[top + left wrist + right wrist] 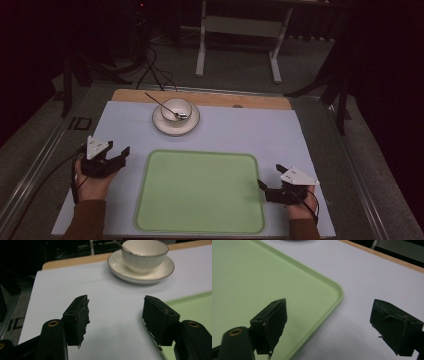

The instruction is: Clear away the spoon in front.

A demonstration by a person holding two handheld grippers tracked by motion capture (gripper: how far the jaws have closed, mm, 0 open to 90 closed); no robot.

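A pale lavender-white surface (235, 135) with a wooden strip (250, 100) along its far edge lies in a dim room; beyond it stand the white legs of another table (202, 45) on a grey floor, and black cables (155, 70) trail to dark equipment at the upper left. A light green tray (200, 192), with nothing on it, occupies the near centre of the surface. Beyond it, toward the far edge, a white saucer (176, 120) bears a white ribbed cup (176, 109), in which a metal spoon (162, 105) leans with its handle pointing to the far left. The left gripper (117, 157), held in the person's left hand (92, 182) just left of the tray, has its jaws spread wide above bare surface, gripping nothing. The right gripper (267, 182), held at the tray's near right corner, is likewise spread wide and empty, one jaw over the tray rim, the other over the surface.
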